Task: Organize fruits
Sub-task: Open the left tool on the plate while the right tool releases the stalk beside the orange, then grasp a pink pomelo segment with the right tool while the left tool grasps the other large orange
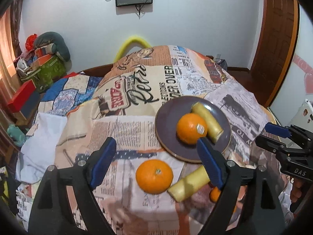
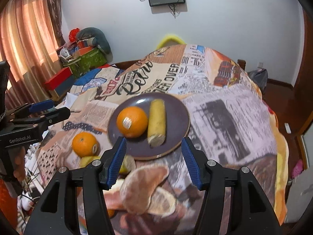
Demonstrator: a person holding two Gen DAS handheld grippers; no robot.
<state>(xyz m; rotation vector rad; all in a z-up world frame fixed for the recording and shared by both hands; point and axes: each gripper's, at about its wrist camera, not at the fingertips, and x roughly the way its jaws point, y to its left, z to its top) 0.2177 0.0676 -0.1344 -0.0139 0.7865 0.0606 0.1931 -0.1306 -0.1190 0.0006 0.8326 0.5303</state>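
Two grippers, both spread wide, nothing held. Left gripper (image 1: 156, 162) hovers over loose orange (image 1: 154, 176) on printed cloth (image 1: 125, 129). Right gripper (image 2: 153, 160) faces plate (image 2: 176, 113) carrying orange with sticker (image 2: 132, 121) beside banana piece (image 2: 157, 123).

The cloth (image 1: 137, 101) spread under everything carries a newspaper-collage print in cream, tan, black and red. On it sits a dark purple plate (image 1: 166, 121) with a tan rim, holding a bright orange (image 1: 190, 128) with a white sticker and a pale yellow banana piece (image 1: 207, 121). Both grippers have black bodies and blue ribbed fingers (image 2: 117, 162).
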